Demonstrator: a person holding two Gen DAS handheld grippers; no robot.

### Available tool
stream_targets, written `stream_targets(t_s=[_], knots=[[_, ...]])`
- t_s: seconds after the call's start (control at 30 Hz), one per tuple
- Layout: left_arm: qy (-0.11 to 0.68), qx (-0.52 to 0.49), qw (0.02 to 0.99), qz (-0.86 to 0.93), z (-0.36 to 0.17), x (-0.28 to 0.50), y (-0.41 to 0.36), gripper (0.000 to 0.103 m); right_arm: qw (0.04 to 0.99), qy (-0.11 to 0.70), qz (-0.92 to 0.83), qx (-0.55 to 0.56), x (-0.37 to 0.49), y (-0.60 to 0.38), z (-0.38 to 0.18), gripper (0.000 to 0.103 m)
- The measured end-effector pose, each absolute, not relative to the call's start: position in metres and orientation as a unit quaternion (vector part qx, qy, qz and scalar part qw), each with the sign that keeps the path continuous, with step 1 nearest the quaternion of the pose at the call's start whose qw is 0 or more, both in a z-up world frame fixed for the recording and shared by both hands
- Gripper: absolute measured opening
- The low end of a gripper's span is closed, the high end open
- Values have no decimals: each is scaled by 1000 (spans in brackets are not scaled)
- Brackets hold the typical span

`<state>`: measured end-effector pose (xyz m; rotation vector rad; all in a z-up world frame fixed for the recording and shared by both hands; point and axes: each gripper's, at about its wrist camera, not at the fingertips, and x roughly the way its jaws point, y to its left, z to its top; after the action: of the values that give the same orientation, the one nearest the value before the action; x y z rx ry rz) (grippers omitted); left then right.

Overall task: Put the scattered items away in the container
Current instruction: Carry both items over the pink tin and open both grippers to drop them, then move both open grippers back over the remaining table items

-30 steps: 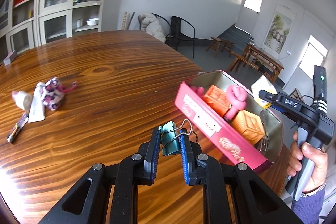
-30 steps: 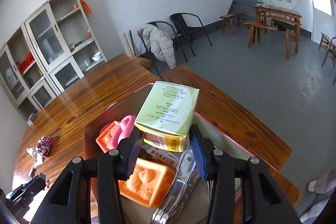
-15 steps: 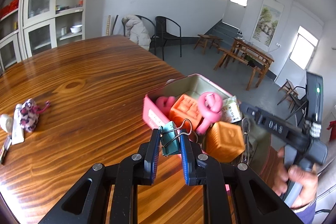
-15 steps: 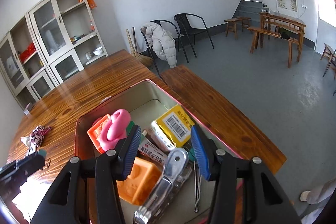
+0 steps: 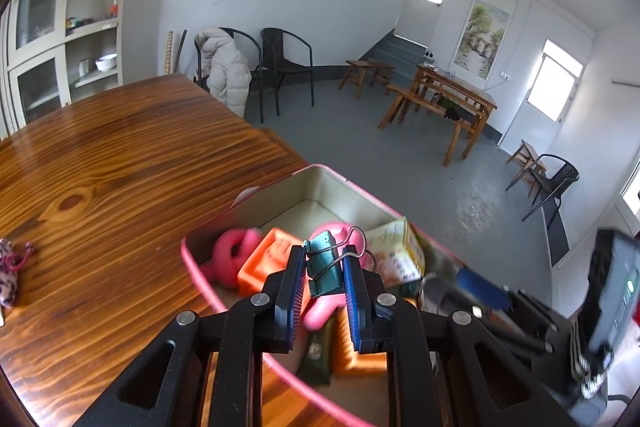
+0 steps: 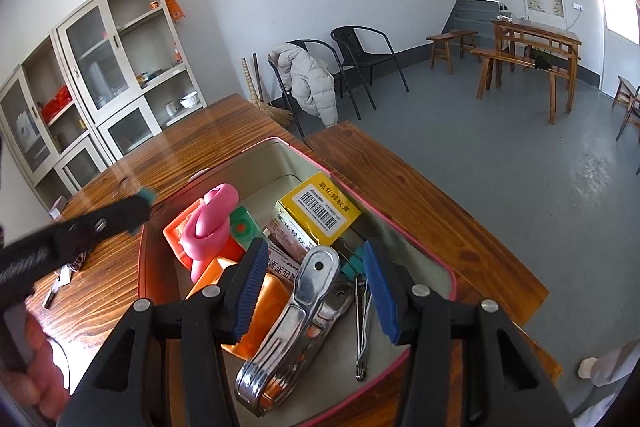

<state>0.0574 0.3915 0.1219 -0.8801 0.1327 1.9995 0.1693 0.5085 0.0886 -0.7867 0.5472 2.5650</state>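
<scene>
While the left gripper point(image 5: 323, 267) stays clamped on the teal binder clip point(image 5: 323, 264), it has carried the clip from over the bare wooden table point(image 5: 120, 163) to a spot above the pink-rimmed tin point(image 5: 256, 187), whose open cavity now lies directly below and ahead of the fingertips. Beneath the clip sit a pink looped toy point(image 5: 328, 307) and an orange block point(image 5: 264, 263) — already stowed.

On the other side, the right gripper point(image 6: 316, 279) hangs with its jaws apart and nothing between the pads, having let go of the yellow medicine box point(image 6: 320, 213), which lies in the tin just ahead of its fingertips; a steel clamp point(image 6: 296, 319) and nail clippers point(image 6: 362, 331) lie under it.

My judgement of the step in hand: release the clip inside the tin. Doing it well means lowering a little so the clip drops only a short way, picking the barer floor ahead of the fingers rather than the piled toys, and opening the jaws fully so the wire handles do not snag a pad. Keeping the 2 grippers from crowding the tin together would help; the right one could back away first. Beyond the left gripper's left side, a patterned pouch point(image 5: 10, 275) waits on the table.
</scene>
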Motion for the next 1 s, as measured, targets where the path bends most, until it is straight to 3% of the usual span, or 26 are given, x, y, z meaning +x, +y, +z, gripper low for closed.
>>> stream_targets(t_s=[0.2, 0.23, 0.3, 0.33, 0.37, 0.67, 1.0], knots=[[53, -360, 451, 815, 119, 50, 407, 20, 196, 188, 922, -277, 171, 505, 91, 63], [52, -366, 448, 814, 117, 48, 408, 25, 196, 186, 922, -276, 171, 503, 91, 66], [43, -374, 442, 814, 114, 43, 407, 63, 193, 184, 923, -275, 170, 501, 91, 67], [35, -371, 437, 819, 114, 42, 403, 92, 191, 185, 923, -276, 170, 500, 91, 67], [26, -363, 430, 826, 116, 42, 399, 97, 189, 186, 923, -277, 170, 499, 90, 67], [3, -344, 408, 846, 134, 28, 365, 97, 171, 177, 929, -275, 166, 476, 96, 68], [-15, -324, 394, 860, 156, 22, 326, 97, 144, 136, 942, -272, 157, 428, 111, 76]])
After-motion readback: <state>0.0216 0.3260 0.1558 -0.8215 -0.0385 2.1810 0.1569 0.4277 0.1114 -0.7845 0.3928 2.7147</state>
